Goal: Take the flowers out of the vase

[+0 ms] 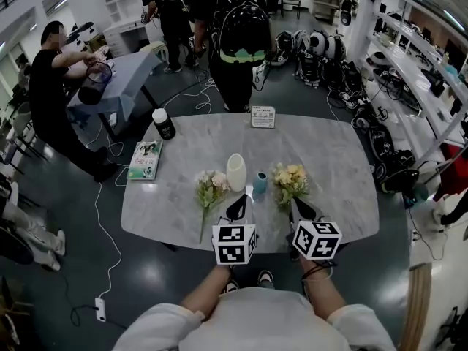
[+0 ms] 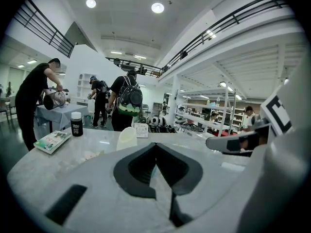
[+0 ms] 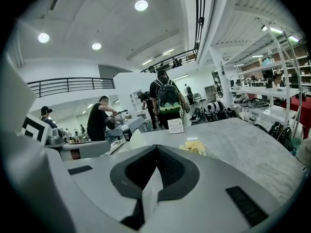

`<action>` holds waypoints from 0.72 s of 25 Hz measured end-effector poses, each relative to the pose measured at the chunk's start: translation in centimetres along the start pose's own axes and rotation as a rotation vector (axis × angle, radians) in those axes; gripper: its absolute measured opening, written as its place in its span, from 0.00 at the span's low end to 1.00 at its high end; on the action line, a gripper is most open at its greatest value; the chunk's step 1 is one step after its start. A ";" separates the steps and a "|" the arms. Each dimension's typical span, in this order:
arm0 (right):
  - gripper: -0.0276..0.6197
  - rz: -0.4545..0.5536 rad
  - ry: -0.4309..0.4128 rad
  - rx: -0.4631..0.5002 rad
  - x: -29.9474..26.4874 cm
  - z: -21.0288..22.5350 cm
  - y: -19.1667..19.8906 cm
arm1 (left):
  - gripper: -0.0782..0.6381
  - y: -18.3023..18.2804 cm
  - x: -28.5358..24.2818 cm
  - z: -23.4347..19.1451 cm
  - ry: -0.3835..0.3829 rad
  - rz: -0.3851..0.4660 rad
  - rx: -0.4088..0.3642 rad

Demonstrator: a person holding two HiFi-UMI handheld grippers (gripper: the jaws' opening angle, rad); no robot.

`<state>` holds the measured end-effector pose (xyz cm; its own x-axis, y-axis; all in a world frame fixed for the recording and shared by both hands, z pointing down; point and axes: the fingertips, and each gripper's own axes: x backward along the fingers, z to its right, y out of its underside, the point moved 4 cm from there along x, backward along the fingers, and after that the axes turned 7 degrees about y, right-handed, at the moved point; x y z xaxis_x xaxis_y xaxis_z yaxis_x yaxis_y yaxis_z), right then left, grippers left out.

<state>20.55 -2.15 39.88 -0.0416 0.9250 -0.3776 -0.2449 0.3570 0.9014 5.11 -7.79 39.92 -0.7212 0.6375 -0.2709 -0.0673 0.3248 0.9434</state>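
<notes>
**Tongs state.** L tongs (image 1: 238, 202) and R tongs (image 1: 302, 209) are both closed, pads together. Each gripper view shows nothing between the pads and no stem caught. Both are held low over the near part of the surface (image 1: 329, 152), pointing away from you.

**Vases.** The white vase (image 1: 235, 172) stands straight ahead of the L tongs. The blue vase (image 1: 259, 183) stands ahead, between the two tongs and closer to them than the white one. No flower rises from either mouth in the head view. The interiors aren't visible, so treat both as prob. empty.

**Flowers.**
- The pink-white bunch (image 1: 210, 189) lies flat on the surface, just left of the L tongs. Its blooms are at the far end and the stem runs back toward you, slightly left, approx. parallel to the L tongs.
- The yellow bunch (image 1: 290, 182) lies just ahead of the R tongs, blooms far. Its stem end passes under the R tongs and can't be traced.

**Assessment.** Removal looks done.

**If you regrasp.** Use the nearer side, L for pink-white and R for yellow.
1. Open the tongs first.
2. For pink-white, swing left and cross the stem at right angles. Approaching along its axis would likely give the pads little to close on.
</notes>
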 end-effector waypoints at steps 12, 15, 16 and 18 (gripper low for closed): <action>0.05 -0.022 0.003 0.005 -0.1 0.0 0.5 | 0.12 0.6 0.3 -0.2 -0.023 -0.021 0.004; 0.05 -0.030 0.011 0.013 0.0 0.2 0.5 | 0.12 0.7 0.2 -0.1 -0.029 -0.021 0.004; 0.05 -0.031 0.011 0.014 0.0 0.3 0.6 | 0.12 0.7 0.1 -0.1 -0.030 -0.021 0.006; 0.05 -0.033 0.015 0.015 -0.1 0.2 0.7 | 0.12 0.9 0.1 -0.2 -0.030 -0.023 0.010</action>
<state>20.59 -1.91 40.60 -0.0479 0.9106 -0.4105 -0.2316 0.3896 0.8914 4.78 -7.55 40.82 -0.6988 0.6501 -0.2986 -0.0772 0.3464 0.9349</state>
